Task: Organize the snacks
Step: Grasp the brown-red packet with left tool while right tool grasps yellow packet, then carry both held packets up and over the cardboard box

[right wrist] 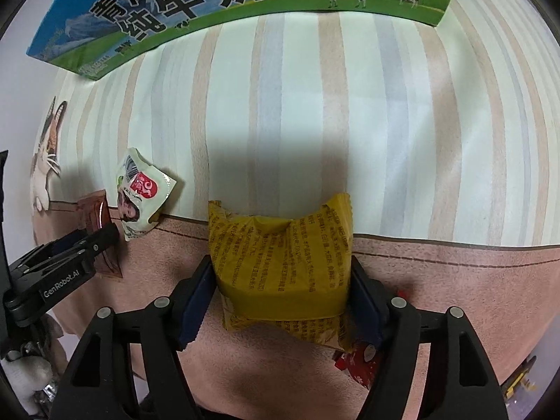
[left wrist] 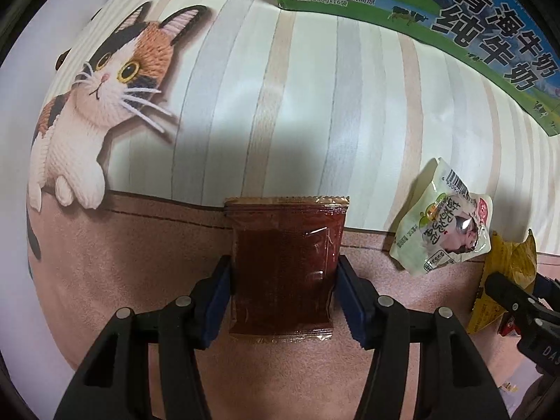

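On the striped and pink printed cloth (left wrist: 315, 112) before you, entered item by item:

1. Dark brown packet (left wrist: 283, 266), clear-fronted with gold crimped ends. Lies flat on the pink band of the cloth, its top edge reaching the stitched border line. Your left gripper (left wrist: 283, 276) stands over it, pointing down, blue pads (left wrist: 220, 280) against both long sides: clamped on the packet.

2. Yellow packet (right wrist: 280, 269), red print on its face, one upper corner torn. Lies across the same border line. Your right gripper (right wrist: 280, 290) straddles it, pads touching its two sides, jaws held fairly wide by the packet's width: gripped.

3. White pouch (left wrist: 444, 224) with barcode, green and red markings, crumpled. Lies between the two held packets, apart from both grippers.

4. Red wrapper (right wrist: 353, 364), partly hidden under the yellow packet and your right gripper's finger; details cannot be told.

5. Milk carton box (right wrist: 245, 10), green and blue with cows and large black characters. Stands at the far edge of the cloth, well apart from the packets.

6. Calico cat picture (left wrist: 101, 105), printed on the cloth at your left.
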`<state>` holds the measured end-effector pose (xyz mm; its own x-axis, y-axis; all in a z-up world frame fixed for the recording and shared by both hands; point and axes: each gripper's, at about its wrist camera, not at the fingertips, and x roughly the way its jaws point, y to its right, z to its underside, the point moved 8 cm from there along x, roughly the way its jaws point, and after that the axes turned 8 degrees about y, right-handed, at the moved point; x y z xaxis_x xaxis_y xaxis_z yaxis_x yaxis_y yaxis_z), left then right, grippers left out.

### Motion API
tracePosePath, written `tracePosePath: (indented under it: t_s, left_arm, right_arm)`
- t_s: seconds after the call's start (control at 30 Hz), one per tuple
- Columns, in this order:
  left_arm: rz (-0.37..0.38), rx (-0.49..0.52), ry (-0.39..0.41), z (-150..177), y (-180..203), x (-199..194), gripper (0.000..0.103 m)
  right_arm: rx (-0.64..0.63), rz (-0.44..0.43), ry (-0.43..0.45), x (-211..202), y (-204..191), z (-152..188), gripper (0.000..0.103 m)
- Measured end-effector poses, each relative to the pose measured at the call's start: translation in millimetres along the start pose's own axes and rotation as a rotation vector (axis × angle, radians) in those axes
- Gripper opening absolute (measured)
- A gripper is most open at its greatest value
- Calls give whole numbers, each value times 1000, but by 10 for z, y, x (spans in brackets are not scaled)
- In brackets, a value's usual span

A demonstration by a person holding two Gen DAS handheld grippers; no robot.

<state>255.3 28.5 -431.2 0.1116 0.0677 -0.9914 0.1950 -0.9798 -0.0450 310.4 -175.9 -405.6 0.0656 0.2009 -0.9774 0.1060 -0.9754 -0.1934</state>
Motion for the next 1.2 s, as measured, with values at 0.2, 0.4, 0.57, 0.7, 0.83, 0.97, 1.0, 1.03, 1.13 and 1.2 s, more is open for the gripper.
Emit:
tracePosePath:
  t_s: [0.2,0.4,0.57,0.7,0.83,0.97,1.0,1.03,1.13,1.2]
  left_arm:
    - [-4,-1,7,-71,-15,-7,54]
    - [-9,-3,32,-63,-8,-167,53]
    - [6,1,56,41,-51,-344,53]
    - [28,11,78,57,-26,-604,53]
    - [65,20,133,-9,32,-969,53]
    - [125,22,192,-177,141,-1378,53]
    - [144,23,208,-229,182,-1497,53]
    - [166,29,225,-319,246,-1633,53]
    - [223,49,260,-552,430,-1956,53]
    - [247,68,305,-759,581,-2123,53]
  right_arm:
    - [-44,57,6,91,-106,246,77]
    - [-97,120,35,191,-286,318,75]
    - [-62,83,83,74,-331,428,66]
    - [-15,28,111,-127,-309,483,65]
    - [17,-31,159,-433,-245,488,65]
    - [43,-90,213,-823,-212,394,65]
    - [52,-110,227,-919,-199,328,65]
    - [57,-127,241,-1035,-163,236,65]
    - [66,-169,294,-1389,-136,24,65]
    - [68,-195,333,-1636,-133,-144,65]
